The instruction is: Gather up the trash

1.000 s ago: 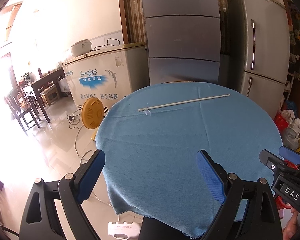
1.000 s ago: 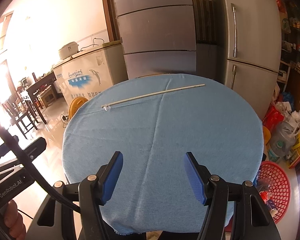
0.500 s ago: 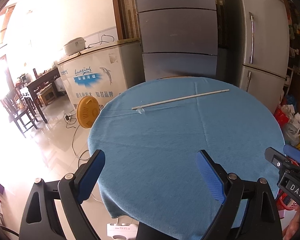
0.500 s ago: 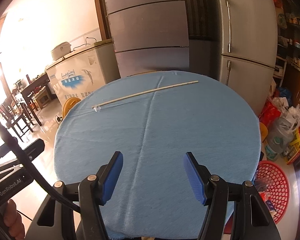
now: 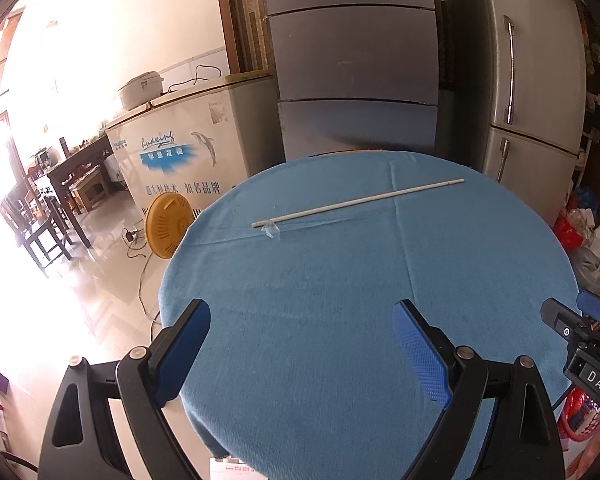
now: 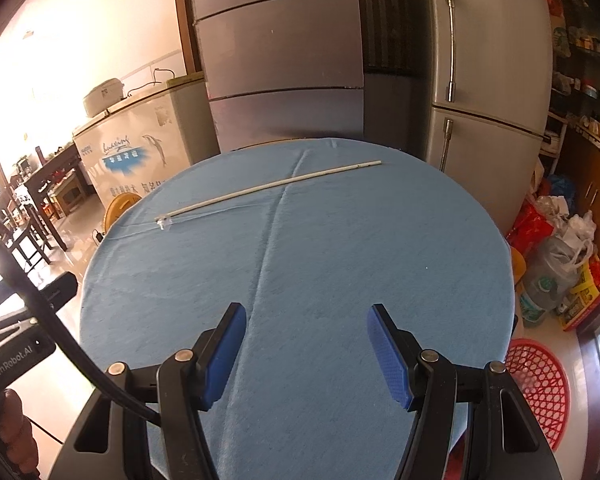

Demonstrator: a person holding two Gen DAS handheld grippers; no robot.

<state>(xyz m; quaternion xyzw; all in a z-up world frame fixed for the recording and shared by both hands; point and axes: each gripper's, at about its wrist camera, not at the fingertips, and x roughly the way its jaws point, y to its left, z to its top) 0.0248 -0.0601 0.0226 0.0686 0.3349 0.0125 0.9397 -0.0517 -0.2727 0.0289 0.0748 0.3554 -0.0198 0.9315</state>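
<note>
A long thin white stick (image 5: 358, 201) lies across the far part of a round table with a blue cloth (image 5: 340, 300); it also shows in the right wrist view (image 6: 268, 187). A small clear plastic scrap (image 5: 271, 231) lies at the stick's left end, seen too in the right wrist view (image 6: 165, 222). My left gripper (image 5: 302, 350) is open and empty over the table's near left part. My right gripper (image 6: 306, 354) is open and empty over the near edge of the cloth (image 6: 300, 260). Both are well short of the stick.
A red mesh basket (image 6: 540, 388) sits on the floor right of the table, by bags of rubbish (image 6: 560, 256). A chest freezer (image 5: 180, 152), a yellow fan (image 5: 168, 220) and two fridges (image 5: 520, 92) stand behind. Chairs (image 5: 32, 220) are at far left.
Both grippers have shifted to the left and a little forward over the table. The stick and scrap have not moved. Both stay open.
</note>
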